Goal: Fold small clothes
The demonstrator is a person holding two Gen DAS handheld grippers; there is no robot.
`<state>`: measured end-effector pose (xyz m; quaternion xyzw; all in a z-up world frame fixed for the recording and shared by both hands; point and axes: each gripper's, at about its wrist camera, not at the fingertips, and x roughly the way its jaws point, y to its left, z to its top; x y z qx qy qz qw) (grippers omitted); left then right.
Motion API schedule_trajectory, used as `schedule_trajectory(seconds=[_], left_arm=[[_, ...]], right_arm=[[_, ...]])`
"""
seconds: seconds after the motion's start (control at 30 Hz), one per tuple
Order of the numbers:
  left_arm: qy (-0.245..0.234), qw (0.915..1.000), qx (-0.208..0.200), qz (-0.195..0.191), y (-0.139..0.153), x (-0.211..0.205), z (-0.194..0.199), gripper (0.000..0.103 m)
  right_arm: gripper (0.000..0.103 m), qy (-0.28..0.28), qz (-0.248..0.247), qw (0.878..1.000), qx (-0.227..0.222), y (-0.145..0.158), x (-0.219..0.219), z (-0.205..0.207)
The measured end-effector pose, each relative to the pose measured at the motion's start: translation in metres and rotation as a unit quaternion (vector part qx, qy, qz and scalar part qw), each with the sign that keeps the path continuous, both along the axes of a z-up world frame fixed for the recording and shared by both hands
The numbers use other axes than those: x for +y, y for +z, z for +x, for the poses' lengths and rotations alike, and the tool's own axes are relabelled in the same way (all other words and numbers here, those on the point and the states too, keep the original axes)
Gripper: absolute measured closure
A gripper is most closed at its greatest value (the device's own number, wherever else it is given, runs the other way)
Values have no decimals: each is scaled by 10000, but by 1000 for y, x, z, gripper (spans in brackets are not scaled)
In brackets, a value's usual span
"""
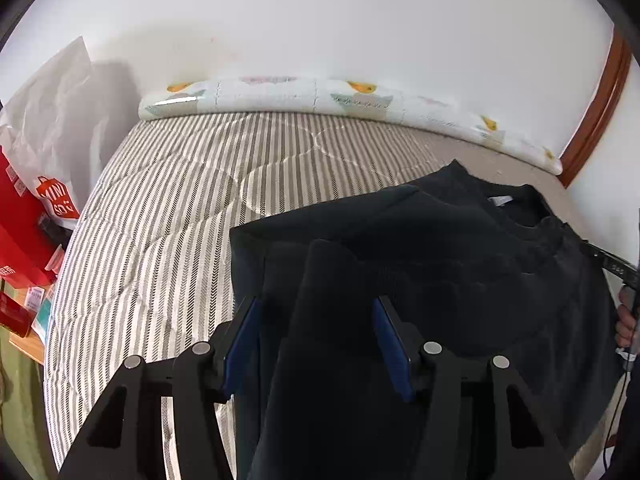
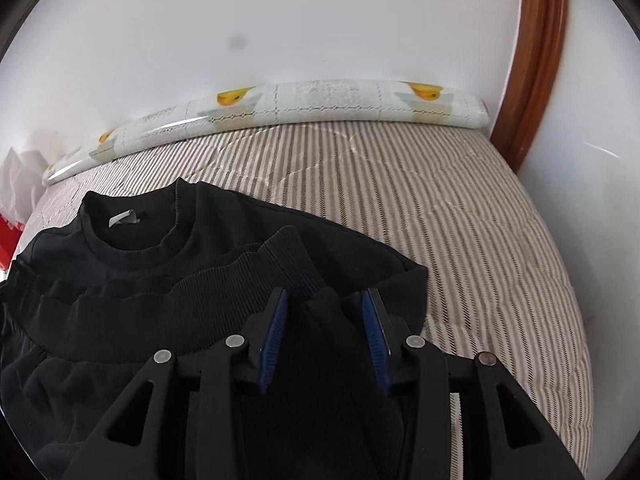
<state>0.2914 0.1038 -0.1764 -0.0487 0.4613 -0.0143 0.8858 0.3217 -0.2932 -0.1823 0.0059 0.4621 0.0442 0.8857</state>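
Garment: a black sweatshirt is spread on the striped bed, neck opening and white label toward the wall, its ribbed hem brought up so it lies just below the collar.
Left tongs: left tongs sit with the blue pads well apart, and a raised fold of the black cloth runs up between them; whether the pads actually pinch it, I cannot tell.
Right tongs: right tongs are at the ribbed hem's right end, jaws parted with dark fabric bunched between the blue pads; the cloth fills the gap, but a firm grip cannot be told.
Bed: grey and cream stripes, quilted, with the sweatshirt toward its near edge.
Far edge: a long bolster printed with yellow shapes lies along the white wall.
Left side: a white plastic bag with red lettering, and red boxes beside the bed.
Right side: a brown wooden frame rises by the wall.
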Motion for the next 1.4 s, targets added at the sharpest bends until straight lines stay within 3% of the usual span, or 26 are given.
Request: schedule_trajectory(seconds=[0.07, 0.1, 0.23, 0.37, 0.5, 0.77, 1.07, 1.3, 1.4], left_arm=[[29, 10000, 46, -68, -4, 0, 2, 77], [45, 10000, -11, -85, -2, 0, 0, 91], [34, 9980, -491, -407, 15, 6, -9, 93], [186, 9958, -847, -299, 26, 11, -6, 93], [244, 9969, -712, -215, 15, 9, 4, 93], [306, 9988, -386, -59, -1, 7, 14, 93], [325, 9990, -264, -162, 8, 8, 0, 89], [538, 9978, -318, -220, 18, 23, -44, 88], [697, 9964, -289, -377, 17, 37, -75, 86]], right_arm=[[81, 64, 55, 10000, 5, 0, 2, -1], [84, 81, 37, 9999, -71, 1, 2, -2], [88, 149, 355, 9967, -713, 20, -10, -18], [88, 26, 672, 9932, -954, 27, -20, -18], [88, -15, 461, 9953, -848, 20, -17, -8], [87, -182, 580, 9977, -289, -1, -31, -1], [81, -371, 40, 9985, -411, 26, -25, -29], [67, -106, -384, 9969, -681, 56, 21, -68], [56, 273, -184, 9977, -598, 56, 64, -83]])
